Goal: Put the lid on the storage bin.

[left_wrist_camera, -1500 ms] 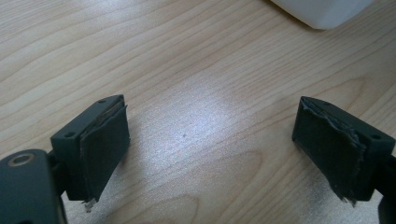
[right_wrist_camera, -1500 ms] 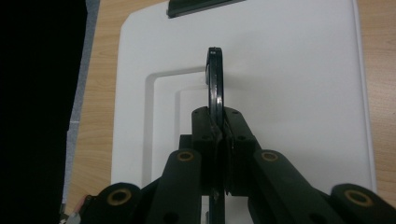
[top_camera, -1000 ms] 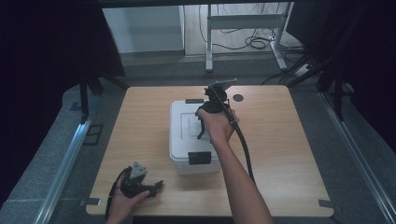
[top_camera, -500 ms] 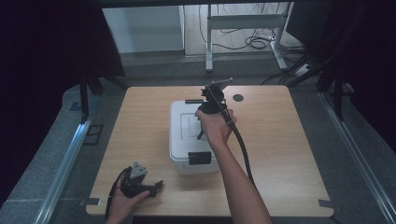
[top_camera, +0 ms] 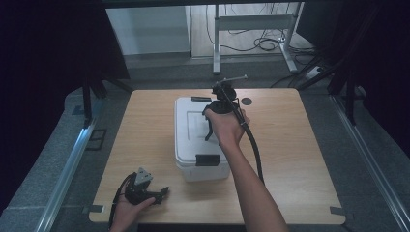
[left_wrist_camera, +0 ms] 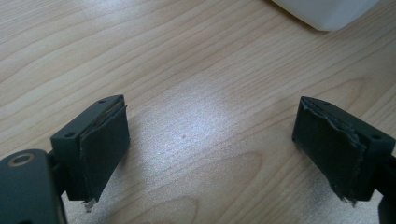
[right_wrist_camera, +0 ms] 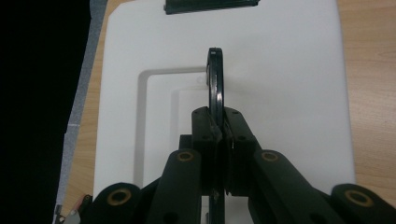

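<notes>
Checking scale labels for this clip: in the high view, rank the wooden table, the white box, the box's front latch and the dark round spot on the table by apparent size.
1. Wooden table
2. White box
3. Front latch
4. Dark round spot, which lies farther from the camera, so the last two are less sure.

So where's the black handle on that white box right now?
The handle stands up over the middle of the box lid, clamped in the right gripper; in the high view that is mid-table, below the far latch.

lab-style recording bay, not a home or shop.
a bare wooden table (top_camera: pixel 145 140) stands on grey floor, framed by aluminium rails (top_camera: pixel 65 179) and dark curtains (top_camera: pixel 48 58); behind it, a metal desk frame (top_camera: pixel 251 21) and loose cables (top_camera: pixel 268 44) lie on the floor.
</notes>
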The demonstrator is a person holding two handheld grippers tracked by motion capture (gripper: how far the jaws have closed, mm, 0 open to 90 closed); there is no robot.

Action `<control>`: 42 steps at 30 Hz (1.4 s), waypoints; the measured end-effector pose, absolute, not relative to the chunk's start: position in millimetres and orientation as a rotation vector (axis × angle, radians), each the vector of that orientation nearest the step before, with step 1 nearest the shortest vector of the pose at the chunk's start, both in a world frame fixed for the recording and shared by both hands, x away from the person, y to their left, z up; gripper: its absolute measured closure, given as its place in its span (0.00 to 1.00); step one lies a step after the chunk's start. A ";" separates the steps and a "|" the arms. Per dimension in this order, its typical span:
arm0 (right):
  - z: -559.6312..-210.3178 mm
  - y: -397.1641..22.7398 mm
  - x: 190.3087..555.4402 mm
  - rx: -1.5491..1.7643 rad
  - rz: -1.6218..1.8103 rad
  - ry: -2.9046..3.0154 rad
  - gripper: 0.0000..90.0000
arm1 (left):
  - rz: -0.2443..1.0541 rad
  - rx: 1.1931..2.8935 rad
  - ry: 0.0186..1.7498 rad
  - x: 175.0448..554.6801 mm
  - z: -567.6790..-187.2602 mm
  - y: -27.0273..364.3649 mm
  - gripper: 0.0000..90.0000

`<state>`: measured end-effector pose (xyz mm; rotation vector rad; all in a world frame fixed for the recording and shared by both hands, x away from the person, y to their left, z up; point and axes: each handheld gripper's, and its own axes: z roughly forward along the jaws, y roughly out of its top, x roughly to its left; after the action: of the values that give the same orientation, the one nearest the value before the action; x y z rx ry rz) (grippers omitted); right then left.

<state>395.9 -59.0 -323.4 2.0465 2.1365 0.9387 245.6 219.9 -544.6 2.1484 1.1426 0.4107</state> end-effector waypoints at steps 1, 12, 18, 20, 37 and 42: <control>-320.4 -57.7 395.4 2.042 0.940 2.140 0.95 | 0.411 2.148 1.143 245.6 -544.6 219.8 0.12; -343.2 -50.8 402.1 2.089 0.856 2.128 0.95 | 0.410 2.147 1.144 245.5 -544.6 219.7 0.12; -346.9 -46.2 400.4 2.067 0.838 2.134 0.95 | 0.407 2.147 1.143 245.7 -544.7 219.5 0.12; -351.3 -43.1 399.3 2.050 0.830 2.139 0.95 | 0.407 2.147 1.143 245.6 -544.7 219.5 0.12; -342.7 -60.3 391.1 1.942 1.079 2.215 0.71 | 0.407 2.148 1.143 245.4 -544.5 219.4 0.12; -335.6 -78.1 383.6 1.868 1.194 2.231 0.68 | 0.407 2.147 1.143 245.1 -544.6 219.4 0.12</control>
<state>383.6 -78.1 -335.6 1.8682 2.2308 1.1939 245.1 219.4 -544.6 2.1469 1.1425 0.4070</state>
